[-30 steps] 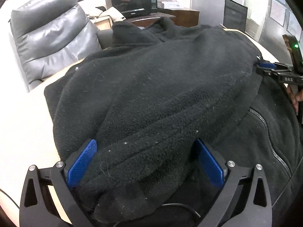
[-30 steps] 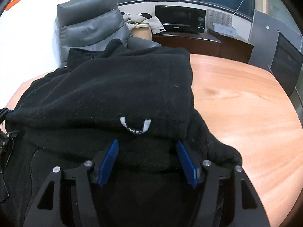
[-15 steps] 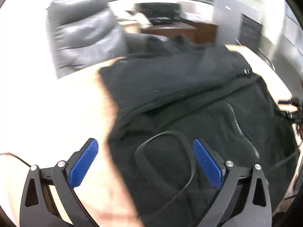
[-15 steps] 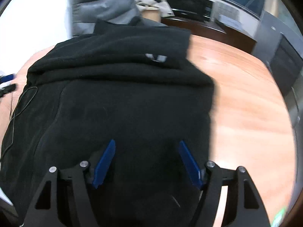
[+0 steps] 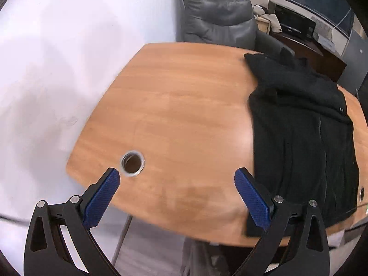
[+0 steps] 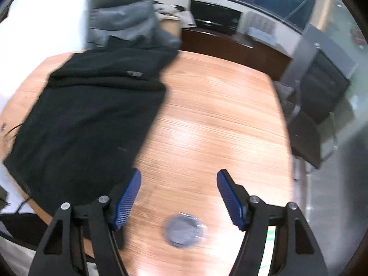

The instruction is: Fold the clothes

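Note:
A black fleece jacket lies folded into a long strip on the wooden table, its zip showing. In the left wrist view it lies to the right, and my left gripper hangs open above bare wood to its left, nothing between its blue pads. In the right wrist view the same jacket lies to the left. My right gripper is open over bare wood beside the jacket's right edge, holding nothing.
A cable hole opens in the table near my left gripper, and a grey cap covers another under my right. A grey leather chair stands beyond the far edge. A dark chair stands to the right. A white wall lies left.
Both grippers have let go of the fleece, lifted and drawn apart, the left off to the left and the right off to the right. The jacket now lies folded on the table.

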